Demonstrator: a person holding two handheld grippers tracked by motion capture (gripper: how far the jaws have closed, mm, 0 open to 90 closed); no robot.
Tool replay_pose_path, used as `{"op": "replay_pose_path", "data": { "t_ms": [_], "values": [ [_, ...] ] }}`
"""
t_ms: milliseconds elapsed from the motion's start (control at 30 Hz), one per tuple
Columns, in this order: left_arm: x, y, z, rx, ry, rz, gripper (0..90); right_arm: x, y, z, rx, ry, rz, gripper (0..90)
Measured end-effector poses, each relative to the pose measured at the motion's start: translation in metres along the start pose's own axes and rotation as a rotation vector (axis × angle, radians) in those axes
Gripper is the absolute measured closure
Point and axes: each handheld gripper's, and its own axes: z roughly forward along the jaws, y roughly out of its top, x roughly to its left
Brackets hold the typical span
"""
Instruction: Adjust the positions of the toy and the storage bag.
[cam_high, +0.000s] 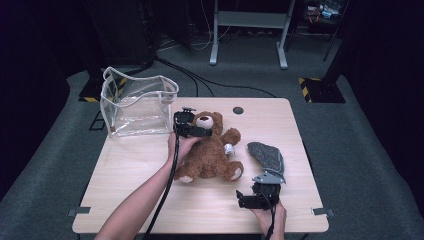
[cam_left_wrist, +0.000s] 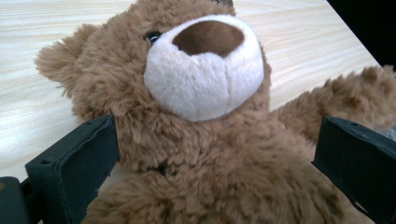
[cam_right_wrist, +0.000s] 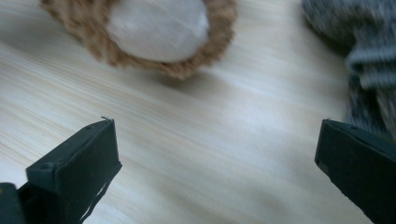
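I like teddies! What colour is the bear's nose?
Dark brown nose on a cream muzzle, best in the left gripper view.

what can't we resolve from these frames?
- Teddy bear: in the left gripper view its legs are cut off by the bottom edge.
- Silver bit at its side: too small in the high view to identify.
- Grey sock: blurred and cut off by the right gripper view's edge.
- Clear bag: contents unreadable through glare, high view.

One brown teddy bear (cam_high: 212, 150) lies on the one wooden table (cam_high: 150, 200). Left of the bear stands one clear plastic bag (cam_high: 135, 105). Right of the bear lies one grey sock (cam_high: 266, 155). Two grippers: one (cam_high: 200, 131) at the bear's head, one (cam_high: 245, 200) below its foot.
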Motion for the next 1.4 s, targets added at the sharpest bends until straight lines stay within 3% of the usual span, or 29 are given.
{"op": "replay_pose_path", "data": {
  "t_ms": [100,300,367,400,767,933,1000,1067,1100,1167,1200,1400],
  "values": [
    [-0.002,0.002,0.006,0.017,0.019,-0.002,0.0,-0.004,-0.009,0.001,0.011,-0.04,0.032,0.0],
    [-0.005,0.003,0.024,0.063,0.088,0.002,0.0,-0.01,-0.017,0.003,0.017,-0.071,0.062,0.0],
    [-0.004,0.002,0.027,0.07,0.091,0.005,0.0,-0.011,-0.018,0.005,0.019,-0.078,0.077,0.0],
    [-0.003,0.001,0.03,0.069,0.093,-0.013,0.0,-0.012,-0.019,0.005,0.025,-0.075,0.068,0.0],
    [-0.014,-0.006,0.052,0.109,0.125,0.061,0.0,-0.014,-0.021,0.012,0.045,-0.077,0.087,0.0],
    [-0.009,-0.012,0.057,0.124,0.106,0.027,1.6,-0.015,-0.022,0.011,0.041,-0.078,0.091,0.0],
    [-0.007,-0.016,0.056,0.097,0.096,0.033,9.6,-0.015,-0.022,0.012,0.036,-0.075,0.097,0.0],
    [-0.007,-0.017,0.055,0.09,0.098,0.043,23.0,-0.016,-0.022,0.012,0.036,-0.074,0.098,0.0],
    [-0.009,-0.019,0.054,0.062,0.101,0.064,30.4,-0.016,-0.022,0.012,0.031,-0.071,0.115,0.0],
    [-0.009,-0.02,0.054,0.056,0.103,0.08,39.9,-0.017,-0.022,0.012,0.028,-0.07,0.113,0.0],
    [-0.012,-0.021,0.053,0.044,0.104,0.107,44.1,-0.017,-0.022,0.012,0.024,-0.074,0.117,0.0],
    [-0.011,-0.024,0.046,-0.026,0.095,0.181,59.7,-0.02,-0.023,0.011,0.012,-0.058,0.127,0.0]
  ]
}}
